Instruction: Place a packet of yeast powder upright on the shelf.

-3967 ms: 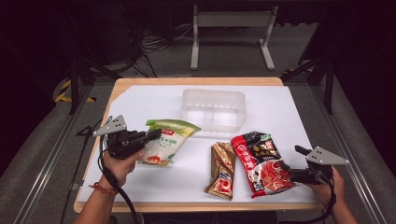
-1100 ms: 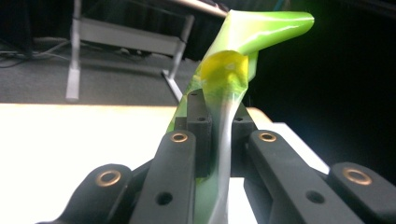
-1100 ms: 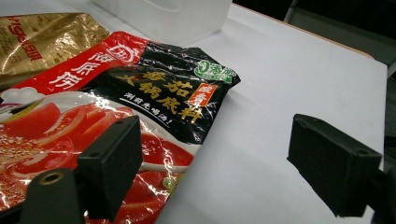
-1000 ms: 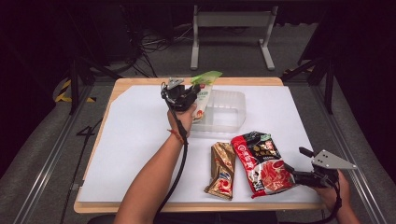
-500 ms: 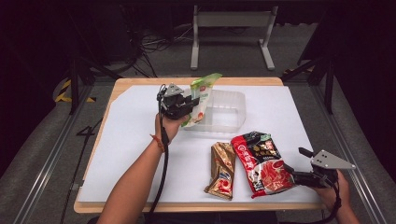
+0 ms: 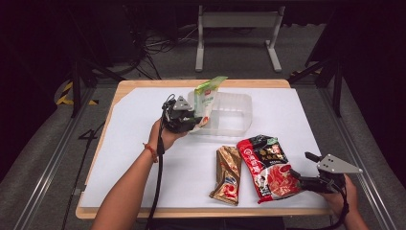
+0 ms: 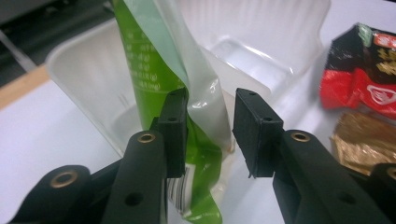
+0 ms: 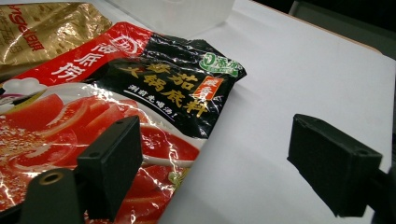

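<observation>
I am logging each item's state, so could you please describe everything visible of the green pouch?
The green pouch is a soft plastic packet, green with a pale panel and small print. It stands nearly upright, its lower end inside the clear plastic tub at the left wall. The left gripper straddles it with jaws open, one pad touching the film.

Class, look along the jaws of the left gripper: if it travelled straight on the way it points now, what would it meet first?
Most likely the green packet, which already stands between the open jaws of the left gripper; one jaw seems to touch it. Behind it comes the wall of the clear plastic tub.
</observation>
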